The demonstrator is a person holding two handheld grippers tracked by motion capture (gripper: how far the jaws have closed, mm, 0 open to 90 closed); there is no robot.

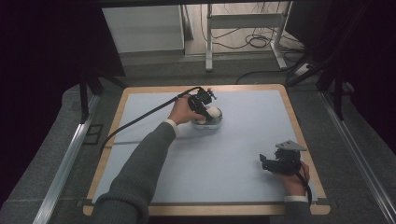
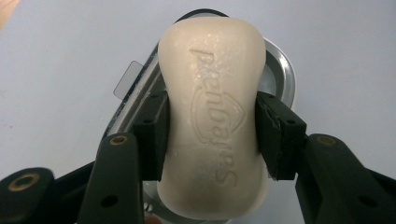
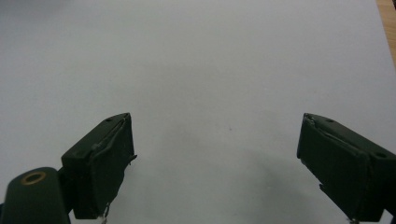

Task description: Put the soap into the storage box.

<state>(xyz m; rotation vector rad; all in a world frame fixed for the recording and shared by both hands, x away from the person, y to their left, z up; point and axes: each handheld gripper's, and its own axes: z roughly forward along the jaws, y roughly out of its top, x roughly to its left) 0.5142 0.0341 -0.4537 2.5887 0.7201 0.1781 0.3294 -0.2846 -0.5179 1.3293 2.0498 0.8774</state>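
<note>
the left hand-held gripper (image 2: pixel 212 135) is clenched on a cream bar of soap (image 2: pixel 214 116), its two black pads pressing the bar's narrow waist from either side, with the embossed lettering facing the camera. the soap sits directly over a shiny metal soap dish (image 2: pixel 280 70) on the pale blue table (image 1: pixel 243 154); in the high view the dish (image 1: pixel 208 123) lies near the far middle of the table with the bar (image 1: pixel 212 113) on top of it, but whether the bar already rests in the dish or hangs just above it cannot be told. the step in hand looks like placing the soap into the dish. the next move likely calls for settling the bar flat and centred within the rim, then easing the pads apart without dragging the slick bar or nudging the light dish. the right hand-held gripper (image 3: pixel 215 158) is released, jaws wide apart over bare table, resting well apart near the right edge (image 1: pixel 275 164).
</note>
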